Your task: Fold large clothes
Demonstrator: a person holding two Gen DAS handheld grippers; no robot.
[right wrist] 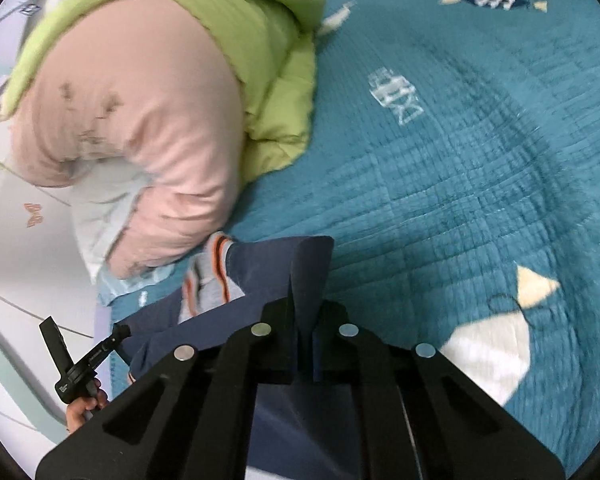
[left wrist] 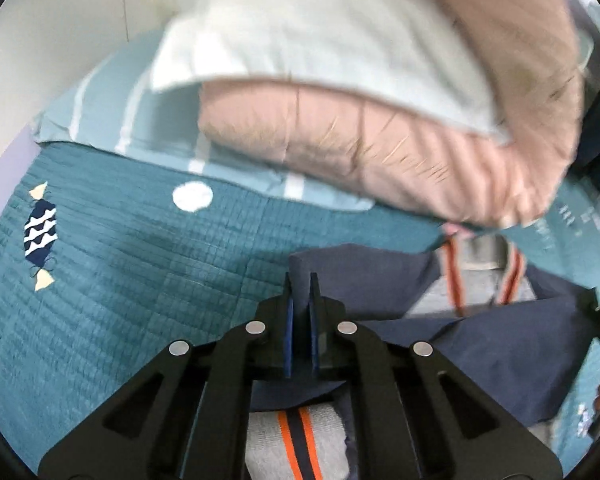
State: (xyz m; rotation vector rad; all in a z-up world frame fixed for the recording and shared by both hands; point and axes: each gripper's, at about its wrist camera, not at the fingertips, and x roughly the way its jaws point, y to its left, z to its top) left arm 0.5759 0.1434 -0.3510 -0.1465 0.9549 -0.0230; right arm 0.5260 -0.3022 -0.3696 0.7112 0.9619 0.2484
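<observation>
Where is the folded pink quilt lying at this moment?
In the left wrist view the pink quilt lies on the teal bedspread, beyond the navy garment; in the right wrist view it is upper left, against a green quilt.

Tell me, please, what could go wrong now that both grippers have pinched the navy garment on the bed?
The left gripper and right gripper each clamp only a thin fold of the navy garment, so cloth may slip out. Its striped cuffs lie against the pink duvet and could snag on it.

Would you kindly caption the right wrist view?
Right gripper pinches the navy garment on a teal quilt.
</observation>
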